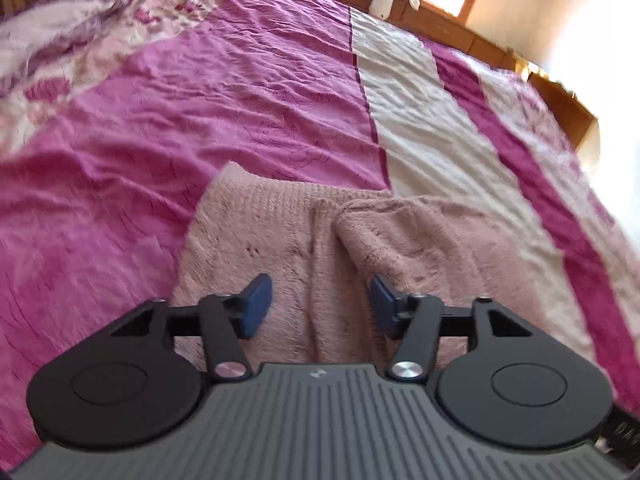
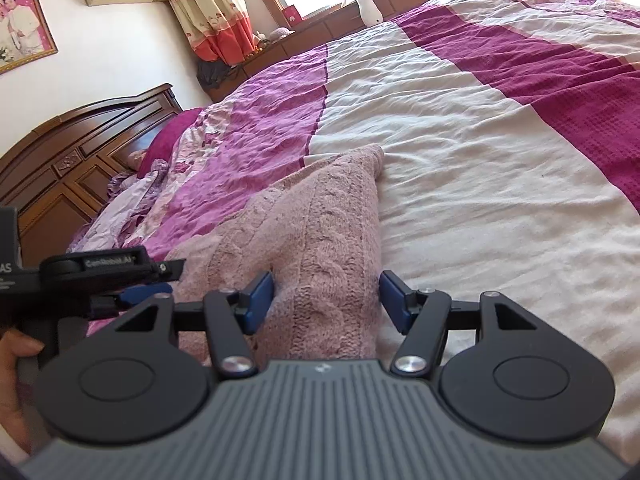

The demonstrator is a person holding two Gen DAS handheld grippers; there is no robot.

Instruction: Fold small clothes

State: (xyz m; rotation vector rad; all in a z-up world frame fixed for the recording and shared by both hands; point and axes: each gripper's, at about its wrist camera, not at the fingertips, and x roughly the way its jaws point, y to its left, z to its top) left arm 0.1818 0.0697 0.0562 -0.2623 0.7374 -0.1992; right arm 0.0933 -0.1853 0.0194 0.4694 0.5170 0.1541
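A small pale pink knitted garment [image 1: 320, 240] lies on the bed, partly folded, with one flap lying over its right side. My left gripper [image 1: 320, 304] hovers open just above its near part, blue pads spread apart, nothing between them. In the right wrist view the same pink knit [image 2: 316, 240] stretches away as a cable-patterned strip. My right gripper [image 2: 326, 300] is open with its pads on either side of that strip, not closed on it. The left gripper [image 2: 132, 292] shows at the left edge there, held by a hand [image 2: 16, 360].
The bed is covered by a wrinkled magenta and cream striped bedspread [image 1: 180, 100]. A dark wooden headboard [image 2: 80, 152] stands at the left, pillows [image 2: 160, 148] near it. A wooden ledge with a white plush toy [image 2: 370, 2] runs along the far side under a window.
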